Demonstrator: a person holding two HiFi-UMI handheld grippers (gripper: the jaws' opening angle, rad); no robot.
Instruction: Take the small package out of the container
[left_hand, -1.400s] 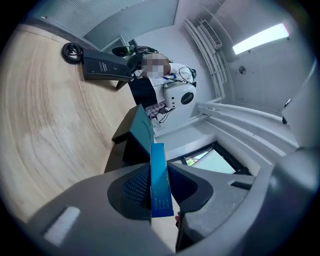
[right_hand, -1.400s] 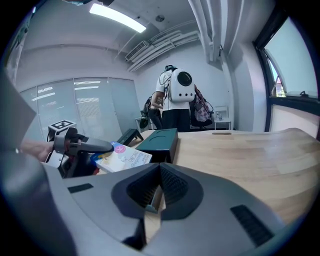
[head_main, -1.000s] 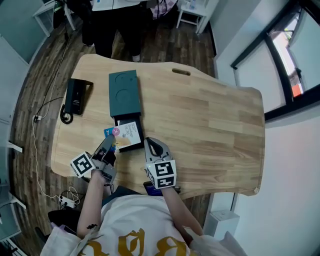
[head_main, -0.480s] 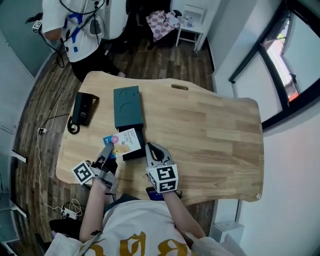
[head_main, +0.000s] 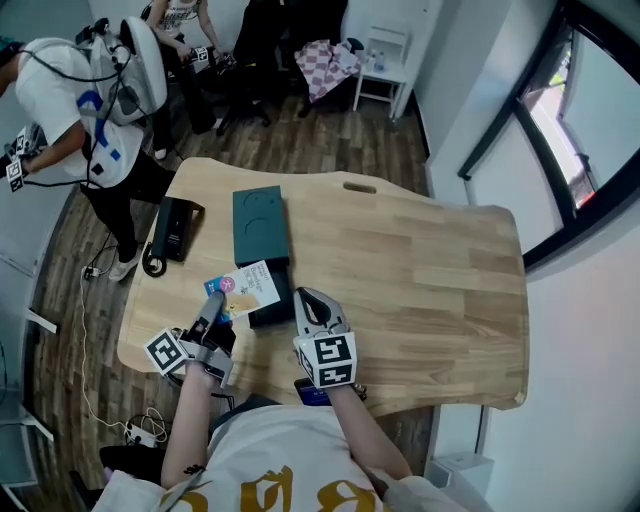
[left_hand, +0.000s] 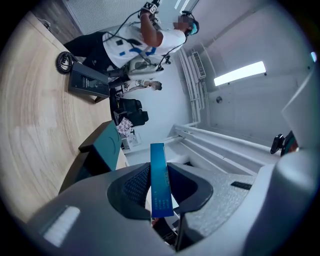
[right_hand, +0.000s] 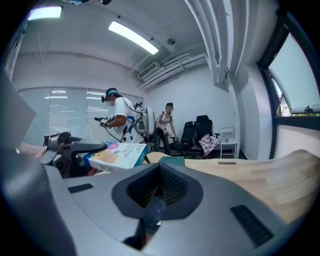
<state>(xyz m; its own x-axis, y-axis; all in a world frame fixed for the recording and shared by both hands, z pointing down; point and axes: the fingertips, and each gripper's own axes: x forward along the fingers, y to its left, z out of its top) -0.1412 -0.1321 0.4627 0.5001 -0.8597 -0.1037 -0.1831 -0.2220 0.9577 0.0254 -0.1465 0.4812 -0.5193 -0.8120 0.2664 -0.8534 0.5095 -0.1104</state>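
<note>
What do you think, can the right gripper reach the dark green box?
Probably yes. The right gripper is right next to the open end of the dark green box, nothing between them; the left gripper holds the small package aside.

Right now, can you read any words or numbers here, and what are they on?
Small white and blue cardboard package: print too blurred to read.
Its blue edge in the left hand-held gripper: white print too small to read.
Square black and white cube markers: patterns, no words.
Yellow letters on the white shirt: cut off.
</note>
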